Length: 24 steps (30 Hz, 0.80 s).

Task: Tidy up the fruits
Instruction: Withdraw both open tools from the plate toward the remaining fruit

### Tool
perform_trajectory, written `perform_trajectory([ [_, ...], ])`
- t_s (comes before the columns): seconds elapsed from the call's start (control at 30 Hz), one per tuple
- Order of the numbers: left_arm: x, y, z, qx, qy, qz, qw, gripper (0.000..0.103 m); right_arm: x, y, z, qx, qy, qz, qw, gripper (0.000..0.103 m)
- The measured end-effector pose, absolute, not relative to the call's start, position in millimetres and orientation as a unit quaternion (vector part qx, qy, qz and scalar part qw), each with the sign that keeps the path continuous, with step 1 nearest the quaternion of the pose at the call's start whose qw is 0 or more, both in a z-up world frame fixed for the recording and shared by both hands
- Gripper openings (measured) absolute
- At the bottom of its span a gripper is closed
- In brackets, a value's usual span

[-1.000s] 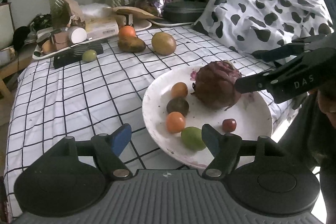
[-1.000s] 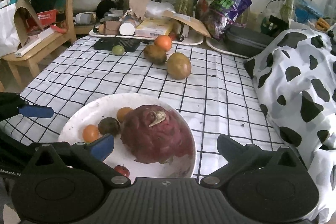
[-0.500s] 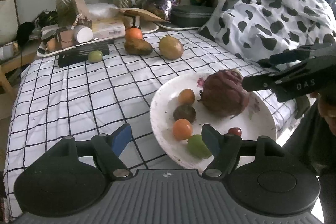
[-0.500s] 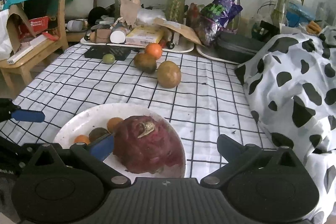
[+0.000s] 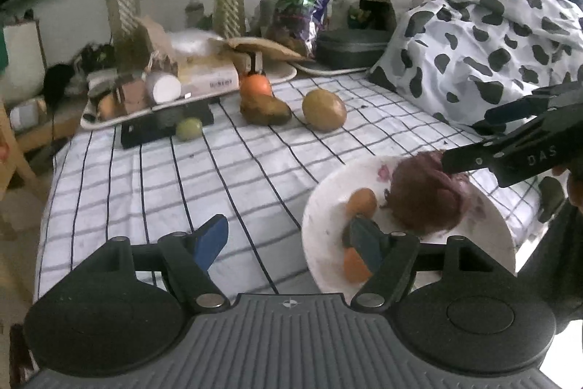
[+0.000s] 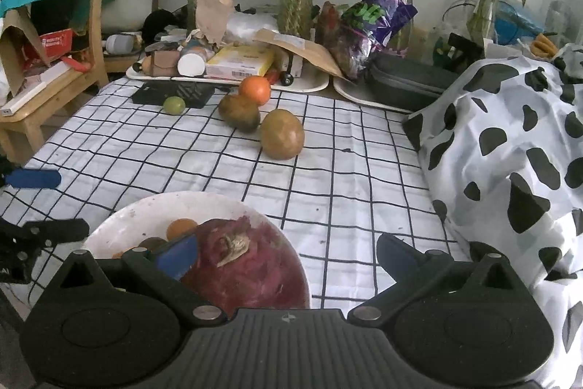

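Note:
A white plate (image 5: pixel 320 206) (image 6: pixel 153 206) on the checked cloth holds a dark red dragon fruit (image 5: pixel 422 195) (image 6: pixel 247 268) and several small fruits. An orange (image 5: pixel 255 84) (image 6: pixel 255 89), a dark mango (image 5: pixel 266 110) (image 6: pixel 238 113), a brown-yellow mango (image 5: pixel 324 110) (image 6: pixel 281 133) and a green lime (image 5: pixel 189 128) (image 6: pixel 174 105) lie at the far side. My left gripper (image 5: pixel 288 239) is open and empty at the plate's near left. My right gripper (image 6: pixel 288 257) is open and empty above the dragon fruit; it shows in the left wrist view (image 5: pixel 470 137).
A cow-print quilt (image 6: pixel 510 133) is heaped at the right. A black flat case (image 6: pixel 173 94), a tray of boxes and jars (image 6: pixel 226 64), a dark zip case (image 6: pixel 404 82) and plant vases (image 6: pixel 298 2) crowd the far edge. A wooden chair (image 6: pixel 47 75) stands at the left.
Both grippers have drawn back toward the near edge and lifted a little. The plate now sits lower and further right in the left wrist view. Both stay open.

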<state>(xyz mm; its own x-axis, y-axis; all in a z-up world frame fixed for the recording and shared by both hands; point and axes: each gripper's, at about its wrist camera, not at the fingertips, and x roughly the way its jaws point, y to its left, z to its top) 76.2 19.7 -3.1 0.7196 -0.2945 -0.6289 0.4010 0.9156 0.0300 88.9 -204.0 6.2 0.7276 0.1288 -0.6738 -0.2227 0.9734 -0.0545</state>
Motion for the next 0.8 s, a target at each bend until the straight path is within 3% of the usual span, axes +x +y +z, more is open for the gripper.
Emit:
perform_trajectory([
  [0.8, 165.9, 36.0, -19.9, 0.087, 0.324, -0.129, 0.933, 0.072, 175.5, -214.1, -5.2, -0.071, 0.343, 0.044, 0.935, 0.103],
])
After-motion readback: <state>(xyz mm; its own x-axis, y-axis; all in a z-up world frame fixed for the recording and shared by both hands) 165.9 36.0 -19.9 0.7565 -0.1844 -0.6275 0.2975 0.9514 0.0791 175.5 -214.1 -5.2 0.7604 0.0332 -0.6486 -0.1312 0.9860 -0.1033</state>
